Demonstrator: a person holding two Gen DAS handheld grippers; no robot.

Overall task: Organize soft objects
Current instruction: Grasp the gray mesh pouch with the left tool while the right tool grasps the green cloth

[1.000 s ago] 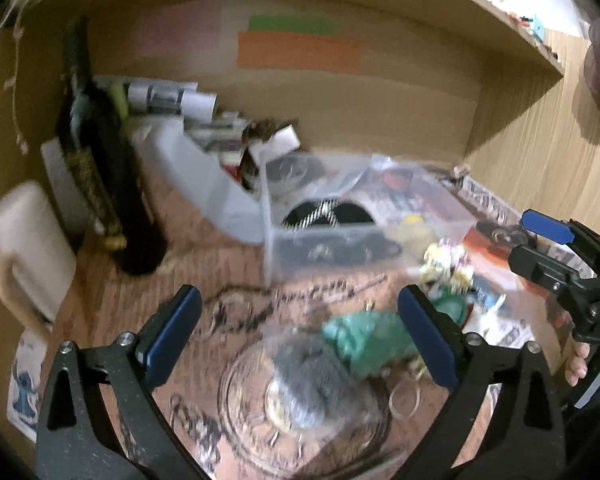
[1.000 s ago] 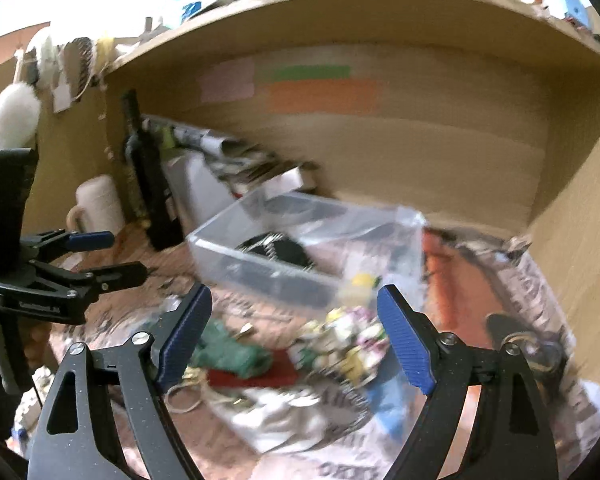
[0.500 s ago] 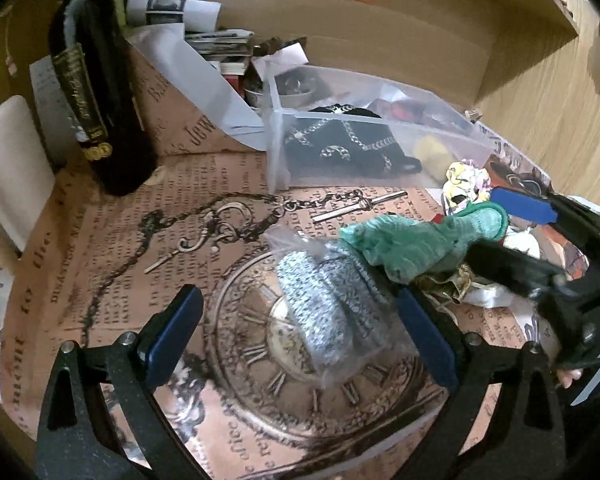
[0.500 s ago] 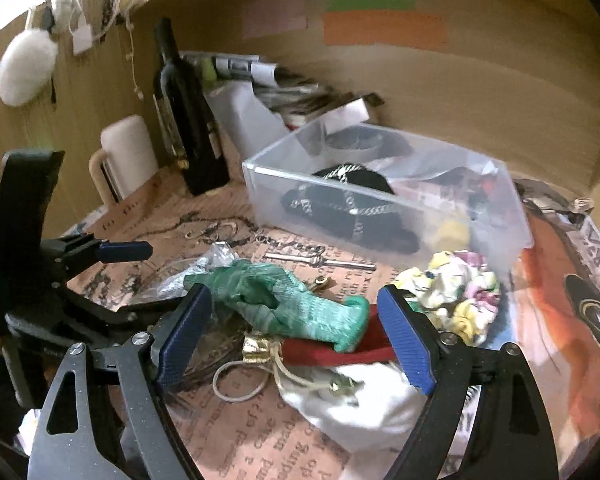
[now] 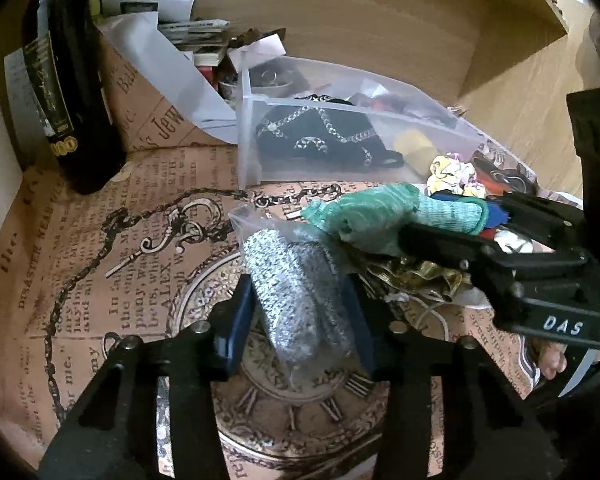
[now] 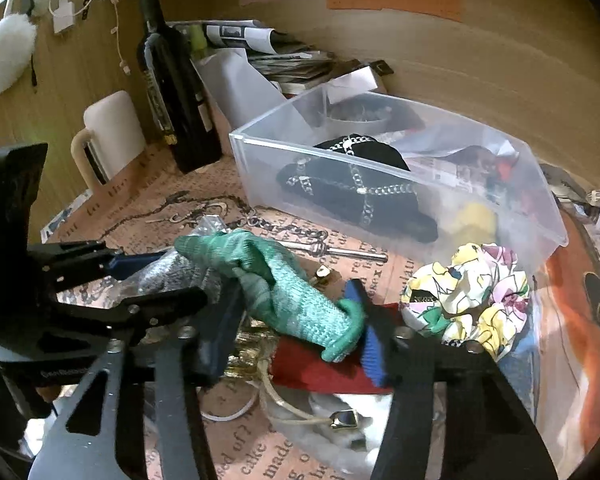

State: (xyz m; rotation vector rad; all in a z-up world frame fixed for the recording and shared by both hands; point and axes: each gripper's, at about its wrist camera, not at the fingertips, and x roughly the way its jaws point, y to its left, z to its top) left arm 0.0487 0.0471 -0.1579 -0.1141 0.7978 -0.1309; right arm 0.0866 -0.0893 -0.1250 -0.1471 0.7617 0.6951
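Observation:
My left gripper (image 5: 298,320) is shut on a clear bag of grey knit socks (image 5: 288,284), which lies on the printed paper mat (image 5: 100,280). The bag also shows in the right wrist view (image 6: 168,276). My right gripper (image 6: 296,330) is shut on a green knit sock (image 6: 296,300), which lies partly over the grey bag; it also shows in the left wrist view (image 5: 380,216). A clear plastic bin (image 6: 340,200) behind holds a black chained item (image 6: 360,192) and other soft things. A floral scrunchie (image 6: 472,296) lies in front of the bin.
A dark wine bottle (image 5: 72,92) and a cream mug (image 6: 108,136) stand at the left. Papers and a white bag (image 5: 168,68) sit behind. A red cloth (image 6: 320,372), gold trinkets (image 5: 412,272) and cords lie under the right gripper. Wooden shelf walls enclose the space.
Both grippers moved down and forward and closed: the left on the bagged grey socks, the right on the green sock.

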